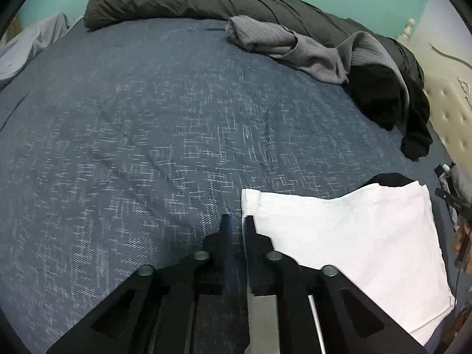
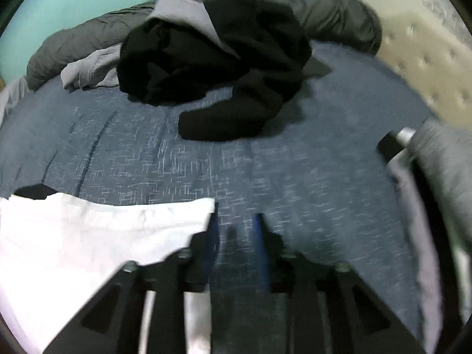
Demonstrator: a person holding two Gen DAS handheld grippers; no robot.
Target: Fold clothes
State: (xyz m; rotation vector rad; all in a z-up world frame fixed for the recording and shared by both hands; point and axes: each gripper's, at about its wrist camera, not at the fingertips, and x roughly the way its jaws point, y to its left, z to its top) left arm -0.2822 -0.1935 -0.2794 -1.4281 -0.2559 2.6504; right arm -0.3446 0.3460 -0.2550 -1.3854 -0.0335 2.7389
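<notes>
Writing: none readable
White folded garment [image 1: 339, 236]: flat on bed [image 1: 132, 132]; open bedspread beyond
Left hand-held gripper [image 1: 237, 221]: parted at garment's left edge; nothing gripped
Right hand-held gripper [image 2: 236, 221]: parted beside its right edge; nothing gripped

White garment [image 1: 348, 236] beside parted tongs [image 1: 237, 224].

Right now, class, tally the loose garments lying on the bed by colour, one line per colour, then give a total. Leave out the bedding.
White: 1, the folded white garment
Black: 1, the crumpled black garment
Grey: 1, the rumpled grey garment
Total: 3
</notes>
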